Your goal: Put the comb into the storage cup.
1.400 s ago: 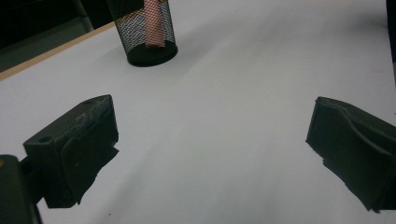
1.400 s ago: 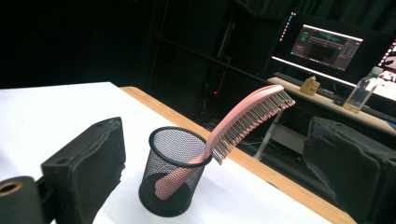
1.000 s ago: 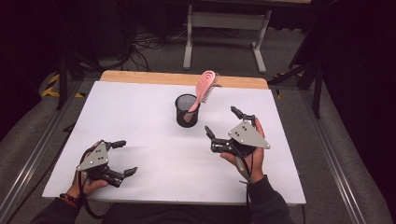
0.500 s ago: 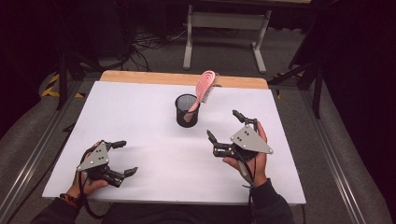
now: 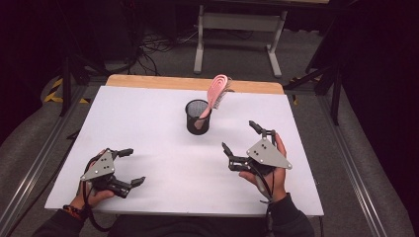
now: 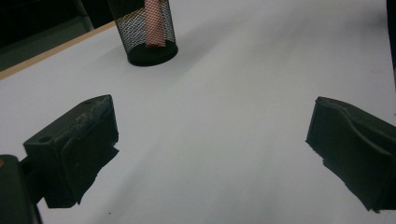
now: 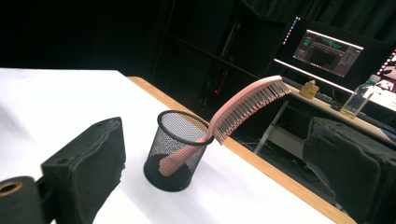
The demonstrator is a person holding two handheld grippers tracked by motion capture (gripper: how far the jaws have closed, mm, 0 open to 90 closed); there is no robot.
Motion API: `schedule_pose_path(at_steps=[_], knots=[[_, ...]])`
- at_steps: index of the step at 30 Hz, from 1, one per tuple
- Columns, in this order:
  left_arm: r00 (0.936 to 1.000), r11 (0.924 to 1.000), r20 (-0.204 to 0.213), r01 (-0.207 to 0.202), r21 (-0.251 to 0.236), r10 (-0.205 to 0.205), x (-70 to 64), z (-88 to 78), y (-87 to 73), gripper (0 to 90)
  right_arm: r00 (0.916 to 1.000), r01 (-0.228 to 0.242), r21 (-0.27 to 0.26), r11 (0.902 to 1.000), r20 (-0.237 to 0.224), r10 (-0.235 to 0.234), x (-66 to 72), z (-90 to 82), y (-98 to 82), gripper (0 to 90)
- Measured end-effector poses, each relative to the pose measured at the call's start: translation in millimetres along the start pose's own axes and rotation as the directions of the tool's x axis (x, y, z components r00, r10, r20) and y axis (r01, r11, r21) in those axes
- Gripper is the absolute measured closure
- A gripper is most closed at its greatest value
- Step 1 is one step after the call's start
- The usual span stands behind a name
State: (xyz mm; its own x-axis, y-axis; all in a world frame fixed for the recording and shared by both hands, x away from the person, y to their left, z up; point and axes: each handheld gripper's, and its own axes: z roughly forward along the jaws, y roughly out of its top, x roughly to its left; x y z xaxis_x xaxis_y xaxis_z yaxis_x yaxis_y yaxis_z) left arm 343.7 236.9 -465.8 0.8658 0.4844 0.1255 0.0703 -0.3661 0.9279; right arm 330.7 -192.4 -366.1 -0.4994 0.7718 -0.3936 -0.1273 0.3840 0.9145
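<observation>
Pink toothed comb [image 7: 243, 105] in round black mesh cup [image 7: 178, 149]; both claws wide open, empty.

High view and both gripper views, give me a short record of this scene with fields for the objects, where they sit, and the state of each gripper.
surface: white table
container: black mesh cup, upright, toward the far middle of the table
contents: pink comb, handle down inside the cup, toothed end leaning out over the rim
left gripper: jaws wide apart, nothing between them, near the front left edge
right gripper: jaws wide apart, nothing between them, nearer than the cup and to its right
contact: neither gripper touches the cup or comb
</observation>
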Motion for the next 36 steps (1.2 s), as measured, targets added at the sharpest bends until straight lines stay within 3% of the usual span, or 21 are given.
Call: schedule_pose_path(at_steps=[23,36], knots=[[1.0,1.0,0.001,-0.006,0.001,0.006,-0.8,0.3,-0.1,3.0,0.9992,0.039,0.034,0.9987,0.005,-0.039,5.1,-11.7,-18.6,7.1],[0.9999,0.9999,0.001,-0.012,0.001,0.012,-1.5,-0.7,0.7,3.1,0.9979,0.064,0.073,0.9953,0.009,-0.065,11.3,-17.9,-40.6,7.3]])
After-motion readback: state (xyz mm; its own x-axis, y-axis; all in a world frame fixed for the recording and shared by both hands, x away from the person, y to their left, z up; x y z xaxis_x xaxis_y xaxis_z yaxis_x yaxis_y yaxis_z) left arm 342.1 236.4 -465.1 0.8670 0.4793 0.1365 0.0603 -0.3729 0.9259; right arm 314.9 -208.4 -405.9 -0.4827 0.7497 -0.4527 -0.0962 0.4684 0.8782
